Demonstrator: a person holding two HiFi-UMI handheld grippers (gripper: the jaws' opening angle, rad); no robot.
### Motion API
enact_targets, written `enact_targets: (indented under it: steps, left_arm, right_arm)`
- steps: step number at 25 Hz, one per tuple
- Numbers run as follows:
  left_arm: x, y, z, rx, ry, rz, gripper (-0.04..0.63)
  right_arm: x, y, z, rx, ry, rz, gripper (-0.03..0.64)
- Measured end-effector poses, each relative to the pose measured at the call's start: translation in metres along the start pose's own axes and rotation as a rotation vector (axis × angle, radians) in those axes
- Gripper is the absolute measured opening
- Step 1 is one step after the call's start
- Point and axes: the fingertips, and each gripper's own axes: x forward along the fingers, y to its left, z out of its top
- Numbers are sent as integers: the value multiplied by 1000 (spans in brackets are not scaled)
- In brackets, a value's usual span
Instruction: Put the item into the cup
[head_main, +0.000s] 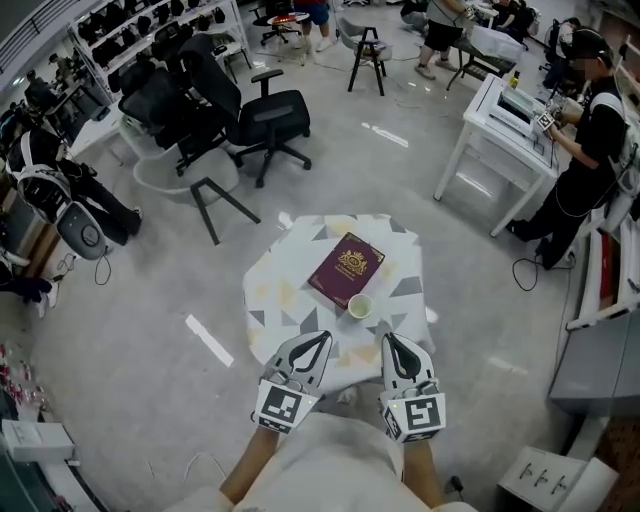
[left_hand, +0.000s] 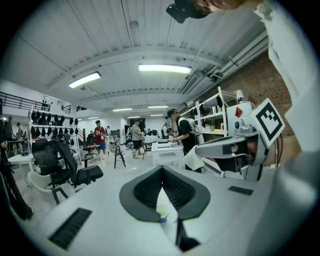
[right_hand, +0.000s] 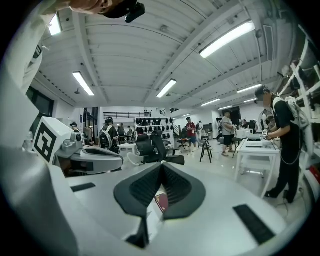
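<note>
Left gripper view is showing the left gripper (left_hand: 162, 170) with its dark pads (left_hand: 145, 190) meeting at the tips and gripping nothing. Through the slit below the tips the pale green cup (left_hand: 162, 214) is showing. Right gripper view is showing the right gripper (right_hand: 161, 165) likewise closed and empty, with a corner of the maroon book (right_hand: 161, 202) peeking through its gap.

In the head view the left gripper (head_main: 322, 338) and right gripper (head_main: 388, 338) are hovering side by side on the person's side of the book (head_main: 346, 268), apart from each other. The cup (head_main: 360, 306) is standing upright just beside the book's near corner, between the book and the grippers. Both are resting on a small table (head_main: 275, 290) with a patterned cloth. Well beyond the book a black office chair (head_main: 265, 120) is standing.
</note>
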Motion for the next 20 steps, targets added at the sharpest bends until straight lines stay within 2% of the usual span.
enact_targets:
  steps: [11,20]
  left_arm:
    - [20,-6,6,22,4,-21,12]
    - [37,12,-3,-7,1,-59,12]
  right_arm:
    - [4,-15,-7,36,7,-9,6]
    - [18,-18,-10,21,37,-64,6]
